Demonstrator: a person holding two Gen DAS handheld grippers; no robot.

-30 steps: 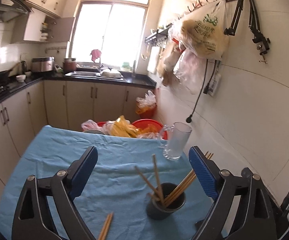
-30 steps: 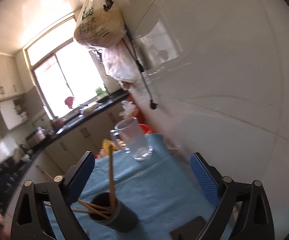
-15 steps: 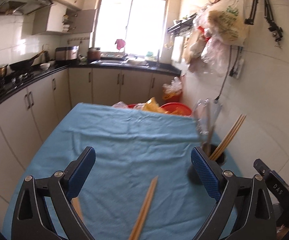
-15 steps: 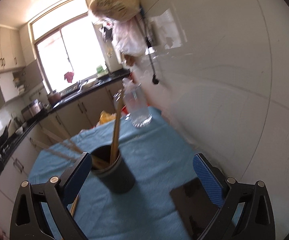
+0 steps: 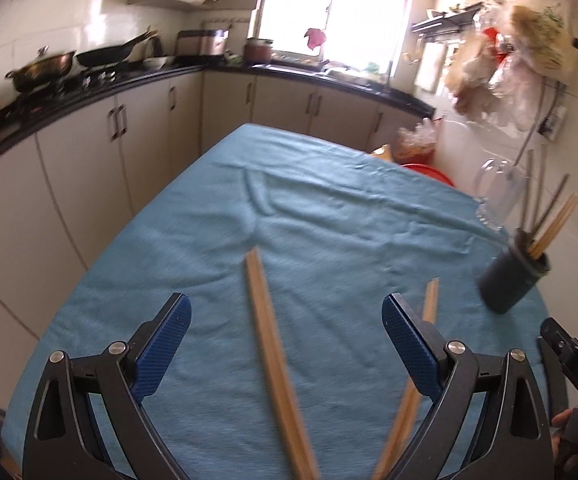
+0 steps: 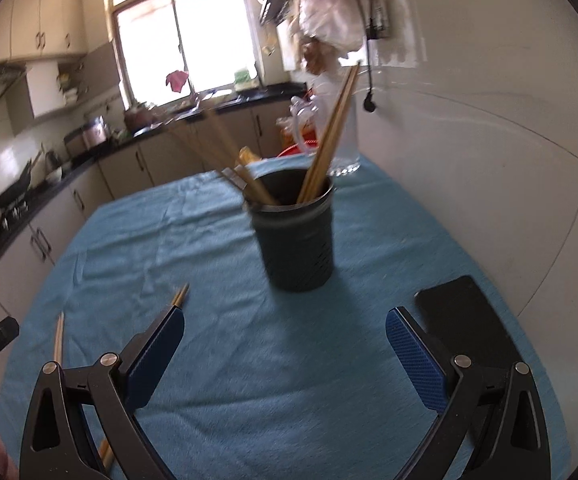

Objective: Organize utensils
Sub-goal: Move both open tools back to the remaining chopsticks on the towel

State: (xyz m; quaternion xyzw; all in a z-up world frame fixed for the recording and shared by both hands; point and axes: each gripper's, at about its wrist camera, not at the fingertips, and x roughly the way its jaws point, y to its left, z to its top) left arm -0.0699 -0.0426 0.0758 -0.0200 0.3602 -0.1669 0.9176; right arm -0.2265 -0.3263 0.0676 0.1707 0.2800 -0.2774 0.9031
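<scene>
**Chopsticks loose on the cloth, more in the cup**

Lay flat on the blue tablecloth (image 5: 329, 216): one pair of pale wooden chopsticks (image 5: 273, 344), side by side and touching, running lengthwise between the fingers of the left gripper (image 5: 285, 344); another pair (image 5: 417, 364) just beside it, angled, partly hidden behind the right-hand finger. Blurred by motion, so no grain or markings to be made out. Stood upright near the wall: a dark round cup (image 6: 295, 240) holding several more chopsticks (image 6: 331, 132), leaning against its rim in two directions. Behind the cup, a clear glass mug (image 6: 345, 136). Beside the right gripper (image 6: 285, 356), a black phone (image 6: 465, 320) flat on the cloth.

Read on a black part at the right edge of the left view: letters resembling "DAS", inverted, uncertain.

Held low over the table, both grippers, pointing forward along it; blue-padded fingers spread wide apart on each, clamped on nothing. Glimpsed at the frame corners: bits of a hand, too little to describe.
</scene>
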